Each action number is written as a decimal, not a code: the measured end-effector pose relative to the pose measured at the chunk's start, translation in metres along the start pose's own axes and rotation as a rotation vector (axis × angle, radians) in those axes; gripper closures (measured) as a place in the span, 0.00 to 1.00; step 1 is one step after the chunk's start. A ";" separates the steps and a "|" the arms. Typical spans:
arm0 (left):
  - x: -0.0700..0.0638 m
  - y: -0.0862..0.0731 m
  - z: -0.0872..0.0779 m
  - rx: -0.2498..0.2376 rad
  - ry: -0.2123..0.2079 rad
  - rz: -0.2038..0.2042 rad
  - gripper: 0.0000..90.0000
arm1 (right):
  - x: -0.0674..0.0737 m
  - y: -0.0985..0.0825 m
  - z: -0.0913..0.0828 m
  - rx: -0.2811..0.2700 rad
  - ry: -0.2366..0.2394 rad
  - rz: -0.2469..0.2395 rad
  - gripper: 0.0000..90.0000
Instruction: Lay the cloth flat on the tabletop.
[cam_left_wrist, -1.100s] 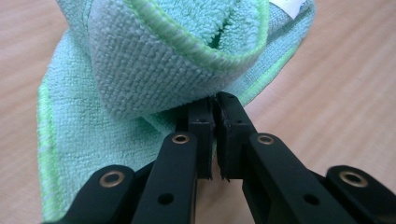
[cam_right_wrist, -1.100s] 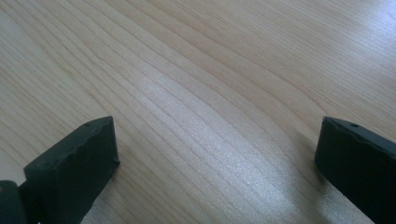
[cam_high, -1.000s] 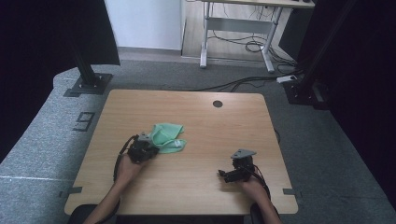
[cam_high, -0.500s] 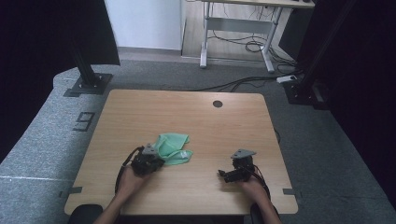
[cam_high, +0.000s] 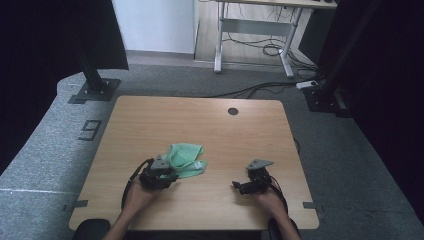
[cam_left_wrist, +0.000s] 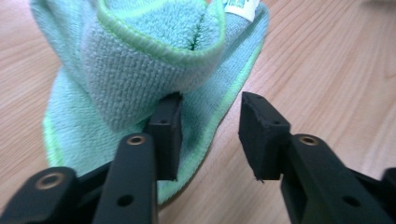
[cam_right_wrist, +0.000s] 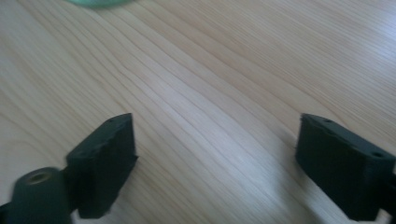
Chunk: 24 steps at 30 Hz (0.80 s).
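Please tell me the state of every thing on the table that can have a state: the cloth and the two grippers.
green cloth: folded over on itself, lying on the table, white label showing at its far end.
left gripper: jaws have just been opening; one pad touches the cloth's fold, with a gap between the pads, so nothing is clamped.
right gripper: jaws wide apart, just closing slightly, bare wood between them.

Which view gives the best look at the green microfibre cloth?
The left gripper view: the green microfibre cloth is close, showing its weave, hem and folded-over flap. The high view shows its place on the table; the right gripper view catches just an edge.
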<state>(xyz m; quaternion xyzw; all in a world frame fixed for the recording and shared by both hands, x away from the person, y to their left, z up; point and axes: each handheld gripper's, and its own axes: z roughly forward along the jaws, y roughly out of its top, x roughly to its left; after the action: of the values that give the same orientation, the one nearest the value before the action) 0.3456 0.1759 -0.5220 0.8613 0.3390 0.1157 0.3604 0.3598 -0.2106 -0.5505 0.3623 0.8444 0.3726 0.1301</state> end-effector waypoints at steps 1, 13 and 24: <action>0.001 -0.001 -0.003 -0.004 0.001 -0.005 0.62 | 0.001 0.002 0.000 -0.006 0.014 0.002 0.14; 0.019 -0.005 -0.017 -0.020 0.044 -0.038 0.47 | 0.030 0.051 0.022 -0.004 0.113 -0.086 0.32; 0.015 0.015 -0.024 -0.071 0.015 -0.019 0.43 | 0.047 0.087 0.051 0.008 0.177 -0.123 0.44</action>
<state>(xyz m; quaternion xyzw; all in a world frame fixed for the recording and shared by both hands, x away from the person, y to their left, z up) 0.3540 0.1911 -0.4952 0.8439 0.3453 0.1306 0.3892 0.3970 -0.1101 -0.5200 0.2762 0.8746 0.3912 0.0762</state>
